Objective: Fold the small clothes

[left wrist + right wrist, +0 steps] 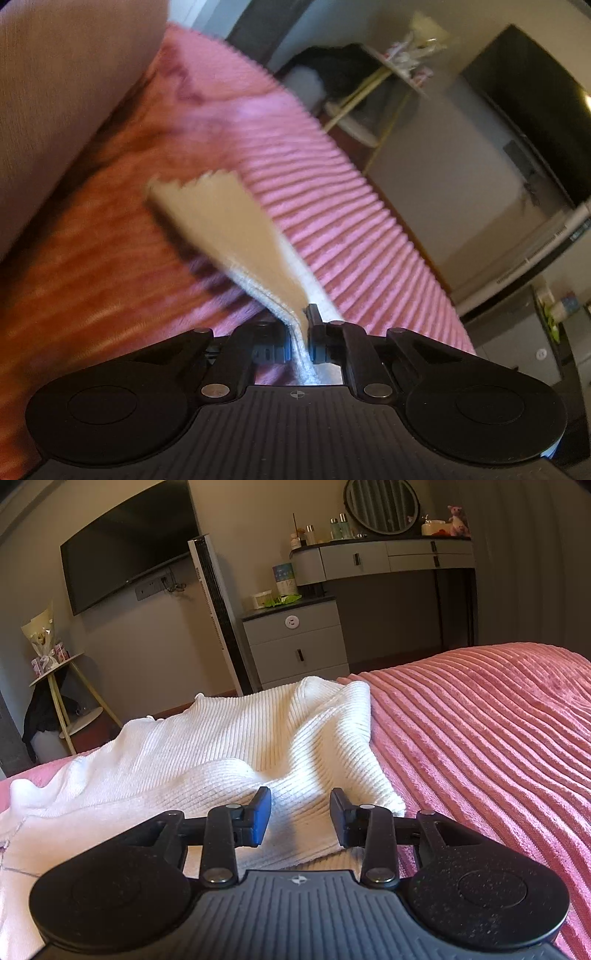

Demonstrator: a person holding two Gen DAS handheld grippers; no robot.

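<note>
Pinching cloth [218, 218], left gripper [303, 332] tilted down

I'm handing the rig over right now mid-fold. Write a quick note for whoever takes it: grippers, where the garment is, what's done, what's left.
Left gripper: shut on an edge of the white ribbed garment, cloth fanning out ahead of it.
Right gripper: open, empty, jaws apart just above the garment.
The garment lies rumpled on the pink bedspread, one part already lapped over.
Left: finish the fold and smooth it flat.
</note>
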